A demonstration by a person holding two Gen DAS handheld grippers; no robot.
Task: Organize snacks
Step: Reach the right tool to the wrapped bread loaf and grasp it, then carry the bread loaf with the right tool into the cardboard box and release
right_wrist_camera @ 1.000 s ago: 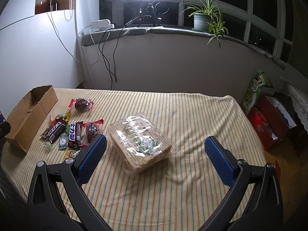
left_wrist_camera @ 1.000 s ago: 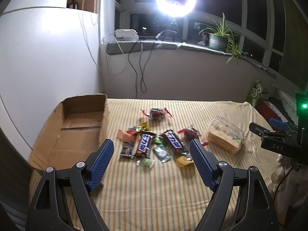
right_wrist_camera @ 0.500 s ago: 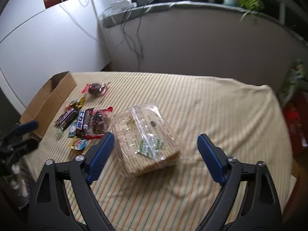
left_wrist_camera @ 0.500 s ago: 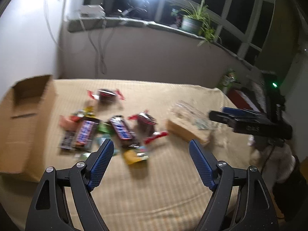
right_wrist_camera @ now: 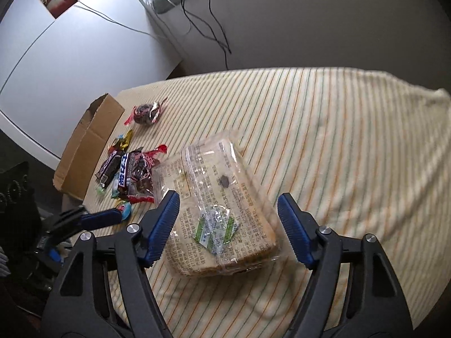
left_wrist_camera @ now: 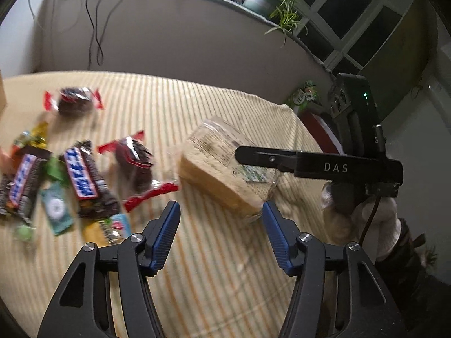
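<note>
Striped cloth-covered desk (right_wrist_camera: 324, 129). Bagged sliced bread (right_wrist_camera: 220, 211) lying flat near its middle, between the blue pads of the right hand-held gripper (right_wrist_camera: 228, 225), jaws just been closing, part-way wide, not touching the bag. Left hand-held gripper (left_wrist_camera: 221, 233) likewise just been closing, part-way wide, nothing between its pads, bread just beyond. Left of the bread, scattered candy bars (left_wrist_camera: 84, 174) and small wrapped sweets. Far left, open cardboard box (right_wrist_camera: 84, 152).

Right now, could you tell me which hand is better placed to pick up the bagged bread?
Right, probably. Its tongs already straddle the bread bag, open; the left tongs sit short of its corner.
</note>
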